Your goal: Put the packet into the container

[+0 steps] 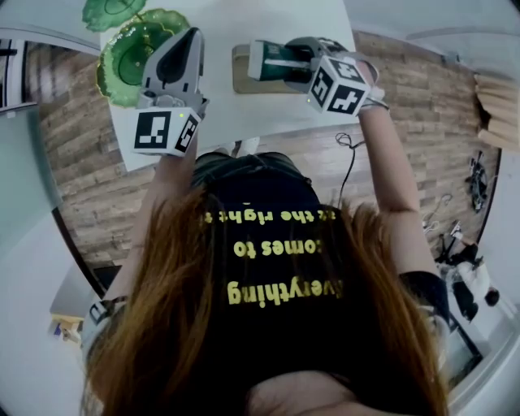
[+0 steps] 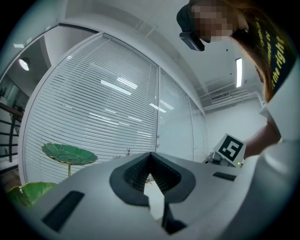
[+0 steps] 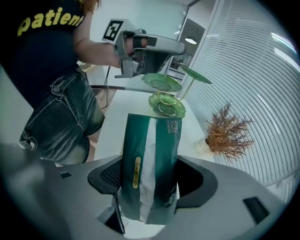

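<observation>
Over the right-hand middle of the white table [image 1: 244,24], above a tan container [image 1: 238,75]: green-and-white packet [image 3: 150,154], airborne, not yet in. Right gripper [image 1: 284,58] has its jaws clamped on one end of the packet; most of its length juts free beyond them.

Left gripper [image 1: 190,37] is off toward the table's left edge, jaws together on nothing, beside the green leaf dishes [image 1: 130,49]. Dried sprig [image 3: 227,133] stands near the far edge.

Risks, as judged:
- End grip on a soft pack, so the free end may sag or swing and catch the container's rim.
- Container is unsteadied; a nudge could slide it.
- Release too high or off-centre, and the packet lands on the table.
</observation>
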{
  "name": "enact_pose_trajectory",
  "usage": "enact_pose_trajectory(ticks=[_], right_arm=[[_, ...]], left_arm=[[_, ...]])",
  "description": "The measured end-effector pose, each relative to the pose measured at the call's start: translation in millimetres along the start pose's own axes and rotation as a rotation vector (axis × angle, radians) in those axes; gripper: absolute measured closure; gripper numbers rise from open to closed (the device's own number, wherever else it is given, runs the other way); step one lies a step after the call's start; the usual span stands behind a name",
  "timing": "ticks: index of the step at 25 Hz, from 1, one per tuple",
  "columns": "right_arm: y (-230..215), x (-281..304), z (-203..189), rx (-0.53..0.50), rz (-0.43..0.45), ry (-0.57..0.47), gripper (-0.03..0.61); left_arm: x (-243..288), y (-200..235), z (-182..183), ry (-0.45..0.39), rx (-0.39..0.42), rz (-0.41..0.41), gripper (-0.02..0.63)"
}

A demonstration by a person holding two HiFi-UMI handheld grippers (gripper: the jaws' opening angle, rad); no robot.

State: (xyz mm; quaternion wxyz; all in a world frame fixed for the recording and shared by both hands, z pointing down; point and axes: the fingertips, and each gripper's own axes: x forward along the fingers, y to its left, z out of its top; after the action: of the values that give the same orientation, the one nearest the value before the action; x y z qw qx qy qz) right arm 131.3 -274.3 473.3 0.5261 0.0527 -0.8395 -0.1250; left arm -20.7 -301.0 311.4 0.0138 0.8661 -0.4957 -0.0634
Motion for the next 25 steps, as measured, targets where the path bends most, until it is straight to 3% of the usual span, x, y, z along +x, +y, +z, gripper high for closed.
enact_pose_trajectory(ticks=[12, 18, 25], right_arm=[[13.5, 40.5, -9.1, 0.028, 0.124, 0.028, 0.25], [22.1, 82.1, -20.7, -0.025, 0.197, 0.111, 0.25], [31.1, 120.0, -34.3, -0.005, 0.25, 0.162, 0.25]], left_arm=[[-13.9, 3.0, -0.8, -0.002, 0.003, 0.027, 0.612], [-25.6, 11.2, 0.1, -0.001, 0.007, 0.061, 0.612], [-30.6, 17.1, -1.0, 0.001, 0.005, 0.082, 0.612]])
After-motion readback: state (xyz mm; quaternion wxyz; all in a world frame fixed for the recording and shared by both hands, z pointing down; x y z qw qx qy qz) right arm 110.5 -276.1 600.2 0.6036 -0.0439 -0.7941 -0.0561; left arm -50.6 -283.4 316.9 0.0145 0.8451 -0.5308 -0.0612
